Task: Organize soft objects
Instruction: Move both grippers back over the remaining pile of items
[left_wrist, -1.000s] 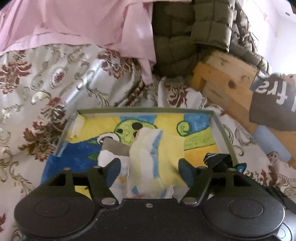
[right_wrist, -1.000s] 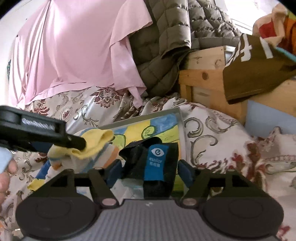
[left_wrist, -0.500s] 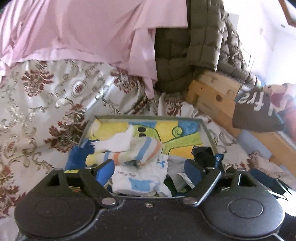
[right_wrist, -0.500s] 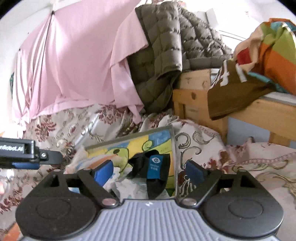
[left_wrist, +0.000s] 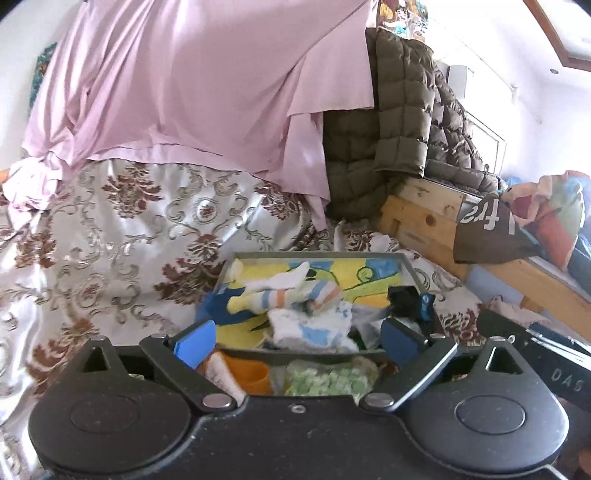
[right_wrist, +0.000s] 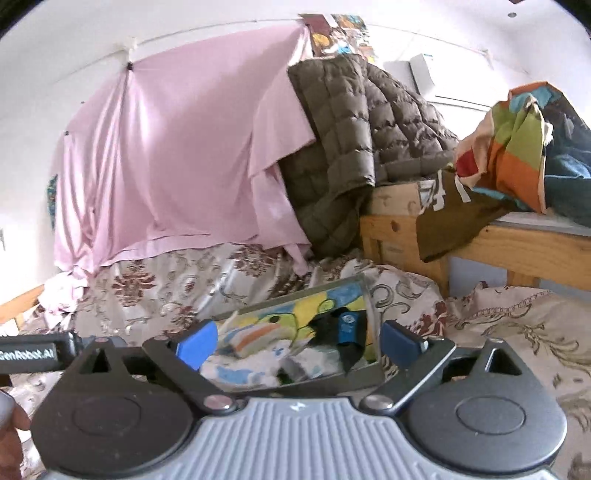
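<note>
Sitting inside the shallow grey-rimmed tray with the yellow, blue and green cartoon print (left_wrist: 317, 255) are most of the soft things, so by my reading the sorting is well along: the rolled sock with orange, blue and yellow stripes (left_wrist: 291, 293) lies across the middle of the tray, the white cloth with pale blue marks (left_wrist: 314, 326) is bunched against the near rim, and the black pouch with the blue label (left_wrist: 408, 300) sits by the right edge. Left to do, I'd judge, are the pieces outside that near rim, on the cream-and-maroon floral bedspread (left_wrist: 129, 236): an orange-and-white soft item (left_wrist: 240, 373) and a pale green knobbly cloth (left_wrist: 328, 378) show between the left tongs' arms. Now the tongs themselves. The left gripper (left_wrist: 297, 338) is spreading, jaws nearly at full width, blue pads (left_wrist: 195, 341) pressing on nothing, empty. The right gripper (right_wrist: 299, 341) is widening too, equally bare, with the tray (right_wrist: 373, 332) framed between its blue pads (right_wrist: 399, 341) but untouched. Neither tool holds or touches anything; both are released over the near side of the tray.
</note>
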